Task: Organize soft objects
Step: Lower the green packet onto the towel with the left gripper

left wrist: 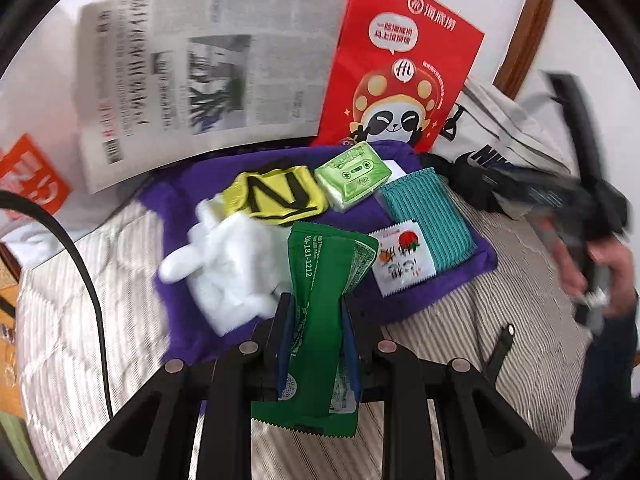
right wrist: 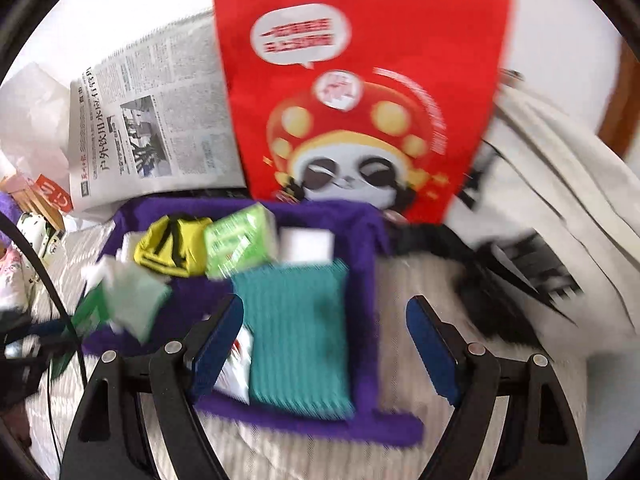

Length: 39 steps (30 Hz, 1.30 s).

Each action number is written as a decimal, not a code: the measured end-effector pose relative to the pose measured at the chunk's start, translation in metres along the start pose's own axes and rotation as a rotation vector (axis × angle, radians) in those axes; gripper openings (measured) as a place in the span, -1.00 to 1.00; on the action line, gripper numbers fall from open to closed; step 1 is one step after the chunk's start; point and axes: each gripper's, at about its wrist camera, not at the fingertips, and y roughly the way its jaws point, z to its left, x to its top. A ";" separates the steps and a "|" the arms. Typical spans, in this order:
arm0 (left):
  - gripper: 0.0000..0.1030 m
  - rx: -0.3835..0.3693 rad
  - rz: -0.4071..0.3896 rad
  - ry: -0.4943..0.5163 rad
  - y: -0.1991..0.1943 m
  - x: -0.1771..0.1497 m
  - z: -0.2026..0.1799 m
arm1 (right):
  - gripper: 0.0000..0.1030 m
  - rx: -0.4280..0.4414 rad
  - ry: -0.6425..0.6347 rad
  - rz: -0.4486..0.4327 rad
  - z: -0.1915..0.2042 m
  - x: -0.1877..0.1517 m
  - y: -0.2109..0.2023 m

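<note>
Two claws in play. Left claw (left wrist: 316, 320) pinches a green sachet (left wrist: 320, 300) mid-length, so it hangs clear just short of the purple cloth (left wrist: 472, 272) where soft items collect. Ahead of it: white plush (left wrist: 224, 264), yellow pouch (left wrist: 276, 194), green tissue pack (left wrist: 352, 176), teal cloth (left wrist: 428, 220). Right claw (right wrist: 324, 340) spread, empty, over the teal cloth, likely free for another pick. All on a striped bed (left wrist: 440, 340).
</note>
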 end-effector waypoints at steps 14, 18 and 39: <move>-0.57 0.107 0.083 0.124 0.082 0.026 -0.028 | 0.61 -0.010 0.125 0.053 -0.045 -0.080 -0.018; -0.48 0.141 0.111 0.184 0.093 0.025 -0.036 | 0.61 -0.010 0.134 0.048 -0.045 -0.086 -0.020; 0.16 0.178 0.115 0.193 0.057 0.009 -0.052 | 0.61 -0.022 0.263 0.045 -0.079 -0.132 -0.056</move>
